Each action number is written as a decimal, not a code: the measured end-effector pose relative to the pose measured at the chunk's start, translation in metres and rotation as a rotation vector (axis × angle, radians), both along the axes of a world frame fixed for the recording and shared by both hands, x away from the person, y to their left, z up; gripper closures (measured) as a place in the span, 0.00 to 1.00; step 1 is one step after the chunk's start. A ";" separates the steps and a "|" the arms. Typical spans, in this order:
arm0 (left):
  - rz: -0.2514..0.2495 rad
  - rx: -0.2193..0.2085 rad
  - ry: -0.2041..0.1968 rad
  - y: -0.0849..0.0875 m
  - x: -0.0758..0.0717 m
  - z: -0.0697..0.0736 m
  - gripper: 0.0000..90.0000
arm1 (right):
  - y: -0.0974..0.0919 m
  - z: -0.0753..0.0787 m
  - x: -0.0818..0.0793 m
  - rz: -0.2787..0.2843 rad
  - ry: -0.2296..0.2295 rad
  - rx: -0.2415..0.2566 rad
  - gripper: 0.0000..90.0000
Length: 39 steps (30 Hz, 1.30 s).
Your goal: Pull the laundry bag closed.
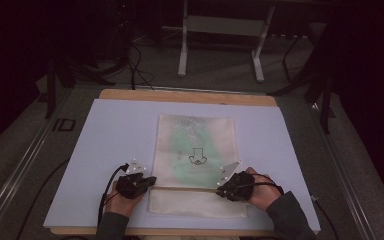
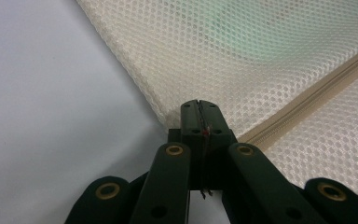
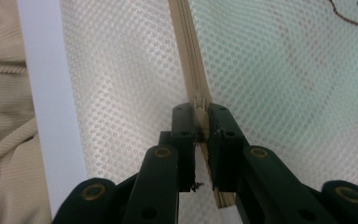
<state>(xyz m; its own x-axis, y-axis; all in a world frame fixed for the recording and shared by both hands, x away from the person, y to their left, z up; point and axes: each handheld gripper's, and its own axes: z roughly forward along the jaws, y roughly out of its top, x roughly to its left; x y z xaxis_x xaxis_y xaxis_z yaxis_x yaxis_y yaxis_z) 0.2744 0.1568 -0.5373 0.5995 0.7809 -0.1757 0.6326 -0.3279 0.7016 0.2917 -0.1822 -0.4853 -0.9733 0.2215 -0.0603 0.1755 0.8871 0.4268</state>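
A cream mesh bag [image 1: 195, 131] lies flat on the pale board, with a green garment [image 1: 187, 152] bearing a black drawing inside it. Its zipper [image 1: 185, 188] runs across the bag near the front. My left gripper [image 1: 152, 180] sits at the zipper's left end; in the left gripper view its jaws [image 2: 199, 104] are pressed together on the bag's edge [image 2: 168, 116] where the zipper [image 2: 307, 98] ends. At the zipper's right end, my right gripper [image 1: 219, 191] is clamped on the zipper [image 3: 186, 42], the tape pinched between the jaws [image 3: 199, 111].
The pale board [image 1: 115, 135] rests on a wooden tabletop [image 1: 180, 95]. A white desk frame [image 1: 182, 50] and cables stand on the floor behind. Beige ribbed cloth [image 3: 0, 116] lies past the board's edge [image 3: 46, 116] in the right gripper view.
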 end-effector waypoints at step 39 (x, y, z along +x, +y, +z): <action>0.001 0.005 -0.002 0.000 0.000 0.000 0.99 | -0.030 -0.003 0.000 -0.056 0.026 0.008 0.92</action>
<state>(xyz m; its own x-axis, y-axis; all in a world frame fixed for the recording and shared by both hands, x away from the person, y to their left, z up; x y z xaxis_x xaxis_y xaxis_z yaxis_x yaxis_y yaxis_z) 0.2741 0.1564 -0.5372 0.5990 0.7823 -0.1711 0.6318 -0.3304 0.7012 0.2915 -0.2119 -0.4884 -0.9604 0.2765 -0.0337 0.2361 0.8722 0.4285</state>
